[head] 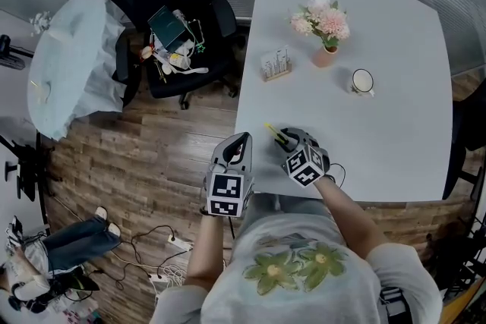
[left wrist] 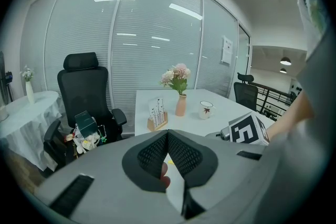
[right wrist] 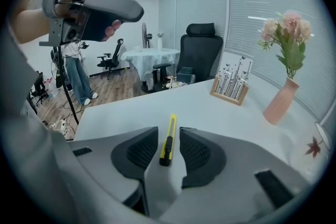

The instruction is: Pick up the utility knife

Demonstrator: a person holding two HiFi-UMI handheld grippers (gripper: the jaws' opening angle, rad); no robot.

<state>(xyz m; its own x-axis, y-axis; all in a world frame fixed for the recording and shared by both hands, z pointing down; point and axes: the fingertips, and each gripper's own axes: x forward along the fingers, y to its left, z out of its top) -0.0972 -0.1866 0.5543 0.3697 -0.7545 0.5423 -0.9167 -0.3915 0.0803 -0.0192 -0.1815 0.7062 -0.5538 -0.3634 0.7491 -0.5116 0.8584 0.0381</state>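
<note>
A yellow utility knife [right wrist: 168, 140] with a black slider lies flat on the white table [head: 395, 125], near its front left corner. In the head view the knife [head: 272, 132] pokes out ahead of my right gripper [head: 287, 139]. That gripper [right wrist: 168, 152] is open, low over the table, its jaws either side of the knife's rear end with a small gap on each side. My left gripper [head: 241, 140] hangs off the table's left edge over the floor, held up. Its jaws [left wrist: 168, 136] meet at the tips with nothing between them.
A pink vase of flowers [head: 325, 49], a white mug [head: 362, 81] and a wooden card holder [head: 276, 64] stand farther back on the table. A black office chair [head: 163, 19] loaded with items and a cloth-covered round table [head: 68, 61] stand to the left. Cables lie on the wooden floor [head: 163, 239].
</note>
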